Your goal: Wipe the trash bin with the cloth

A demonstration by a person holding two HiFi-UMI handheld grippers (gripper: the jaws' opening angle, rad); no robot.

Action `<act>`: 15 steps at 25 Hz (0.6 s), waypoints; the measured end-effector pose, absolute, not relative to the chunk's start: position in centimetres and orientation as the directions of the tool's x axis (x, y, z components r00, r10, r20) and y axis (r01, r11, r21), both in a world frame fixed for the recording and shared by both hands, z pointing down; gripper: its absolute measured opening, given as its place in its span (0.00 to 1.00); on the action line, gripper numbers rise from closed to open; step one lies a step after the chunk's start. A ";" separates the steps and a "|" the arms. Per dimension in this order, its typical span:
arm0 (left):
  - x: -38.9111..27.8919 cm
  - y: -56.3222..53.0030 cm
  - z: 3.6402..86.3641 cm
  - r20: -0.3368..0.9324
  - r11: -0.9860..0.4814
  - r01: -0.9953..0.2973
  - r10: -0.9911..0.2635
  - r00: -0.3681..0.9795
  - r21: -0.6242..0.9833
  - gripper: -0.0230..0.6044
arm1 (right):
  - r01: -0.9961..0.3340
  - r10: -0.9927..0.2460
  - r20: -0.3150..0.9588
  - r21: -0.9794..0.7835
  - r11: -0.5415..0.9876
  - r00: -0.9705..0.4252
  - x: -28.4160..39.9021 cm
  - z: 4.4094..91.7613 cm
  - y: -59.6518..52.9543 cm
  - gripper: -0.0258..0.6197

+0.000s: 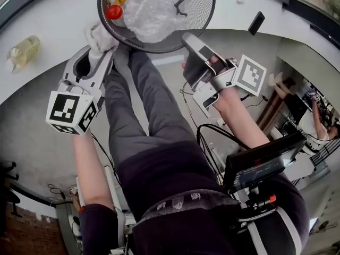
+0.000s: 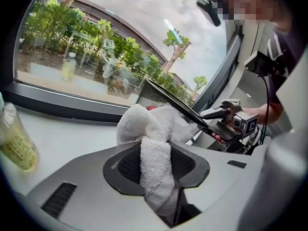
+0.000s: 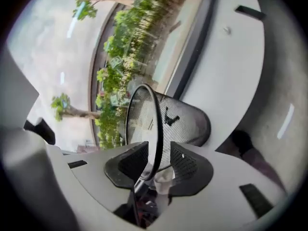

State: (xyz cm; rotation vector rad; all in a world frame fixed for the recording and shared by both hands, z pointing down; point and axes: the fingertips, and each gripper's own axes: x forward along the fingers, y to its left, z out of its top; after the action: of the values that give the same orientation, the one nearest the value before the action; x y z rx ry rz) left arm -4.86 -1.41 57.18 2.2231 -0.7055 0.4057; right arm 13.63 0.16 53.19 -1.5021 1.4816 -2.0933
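Observation:
The black mesh trash bin (image 1: 204, 12) is at the top of the head view, seen from above, with a crumpled clear plastic bag (image 1: 151, 9) and a red cap (image 1: 114, 12) inside. My left gripper (image 1: 102, 51) is shut on a white cloth (image 1: 98, 37), which bunches against the bin's left rim. In the left gripper view the cloth (image 2: 139, 126) hangs between the jaws of that gripper (image 2: 155, 153) and touches the bin (image 2: 166, 97). My right gripper (image 1: 188, 42) is shut on the bin's near right rim. The rim (image 3: 155, 129) passes between that gripper's (image 3: 158, 162) pads.
A curved white ledge (image 1: 48, 15) runs below a window. A yellowish bottle (image 1: 24, 51) lies on it at the left, and a small black object (image 1: 256, 23) at the right. My legs and cables are below the bin. A dark monitor (image 1: 263, 163) is at the lower right.

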 end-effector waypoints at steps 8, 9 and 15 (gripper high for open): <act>-6.3 -9.3 56.1 0.459 -0.586 -0.674 -0.495 0.737 0.450 0.21 | -0.614 -0.614 0.662 -0.713 -0.339 -0.429 19.3 53.6 -5.3 0.23; -5.6 -9.5 56.0 0.460 -0.607 -0.662 -0.481 0.746 0.439 0.21 | -0.584 -0.623 0.647 -0.733 -0.349 -0.440 19.2 53.8 -5.5 0.23; -4.1 -8.3 56.7 0.471 -0.641 -0.626 -0.426 0.772 0.445 0.21 | -0.472 -0.671 0.632 -0.762 -0.444 -0.388 19.2 53.9 -4.7 0.23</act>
State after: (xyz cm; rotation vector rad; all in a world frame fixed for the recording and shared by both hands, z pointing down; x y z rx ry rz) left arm -4.12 -8.31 56.74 2.3594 -0.7819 0.4339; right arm 19.22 -4.69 53.87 -1.6414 1.5633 -1.9471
